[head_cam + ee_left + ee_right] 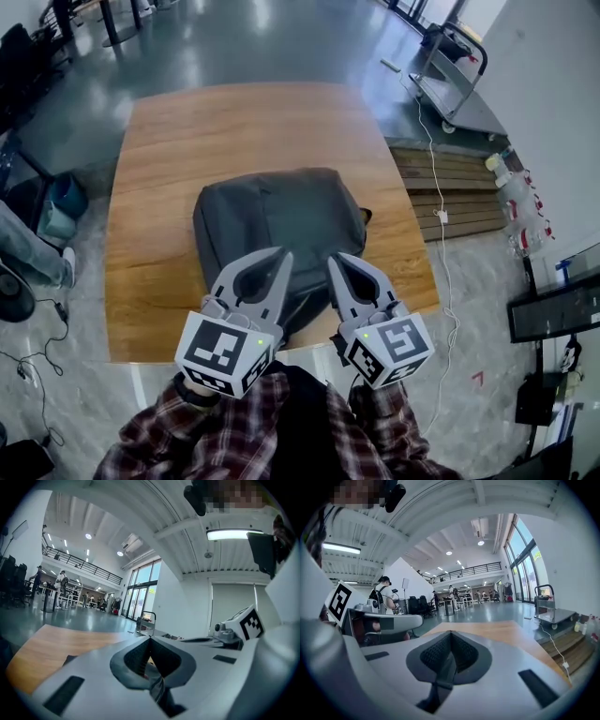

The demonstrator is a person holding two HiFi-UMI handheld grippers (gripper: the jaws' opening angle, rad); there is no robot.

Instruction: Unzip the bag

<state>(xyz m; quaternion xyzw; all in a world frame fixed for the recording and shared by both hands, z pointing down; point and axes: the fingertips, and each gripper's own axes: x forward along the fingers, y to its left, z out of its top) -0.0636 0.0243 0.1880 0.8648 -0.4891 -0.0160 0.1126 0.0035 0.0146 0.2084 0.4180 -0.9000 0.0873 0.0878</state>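
Note:
A dark grey backpack (pixel 281 216) lies flat on the wooden table (pixel 187 131), close to the near edge. No zipper pull can be made out on it. Both grippers hover side by side above the bag's near end, raised off it and touching nothing. The left gripper (pixel 283 253) has its jaws shut tip to tip with nothing between them, as its own view confirms (pixel 150 638). The right gripper (pixel 334 258) is likewise shut and empty (pixel 451 632). The bag is hidden behind the jaws in both gripper views, which look out across the table (pixel 497 630) into the hall.
A metal cart (pixel 459 75) stands beyond the table's far right corner. A white cable (pixel 433 159) runs past a wooden pallet (pixel 450 187) with bottles (pixel 511 187) beside it. Chairs and cables sit on the floor at left (pixel 37 234). People stand far off in the hall.

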